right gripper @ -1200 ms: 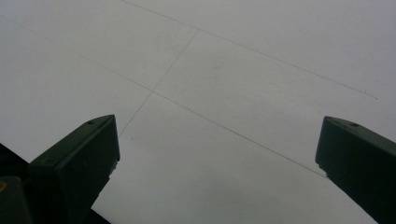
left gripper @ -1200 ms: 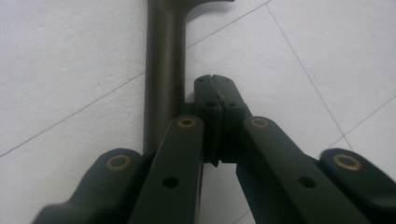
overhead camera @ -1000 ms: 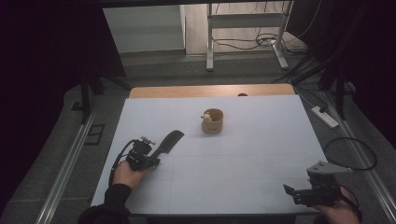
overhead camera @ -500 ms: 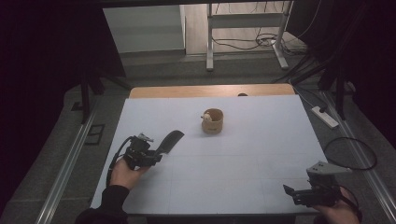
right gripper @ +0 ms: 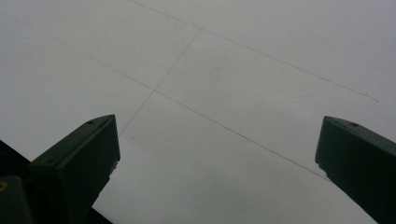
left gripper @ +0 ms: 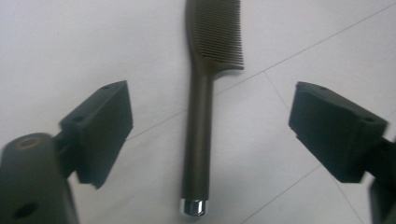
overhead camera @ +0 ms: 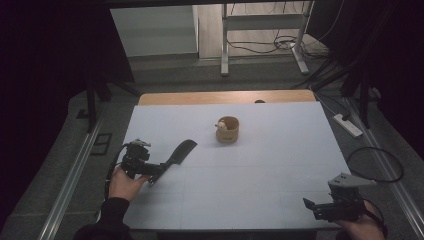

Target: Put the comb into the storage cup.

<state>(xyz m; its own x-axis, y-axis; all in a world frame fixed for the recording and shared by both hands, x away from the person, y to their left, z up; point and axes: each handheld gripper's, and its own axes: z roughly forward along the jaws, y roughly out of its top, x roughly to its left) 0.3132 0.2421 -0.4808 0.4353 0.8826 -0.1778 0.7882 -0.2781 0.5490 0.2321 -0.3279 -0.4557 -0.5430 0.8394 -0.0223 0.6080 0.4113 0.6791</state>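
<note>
White and almost bare, the table point(overhead camera: 260, 165) carries the dark comb point(overhead camera: 176, 154) flat near your left gripper point(overhead camera: 156, 170), whose jaws have just been opening around its handle, so it lies free, while your right gripper point(overhead camera: 311, 208) waits spread.

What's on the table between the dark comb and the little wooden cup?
Nothing. In the high view, only bare white table lies between the dark plastic comb and the small round wooden cup.
</note>
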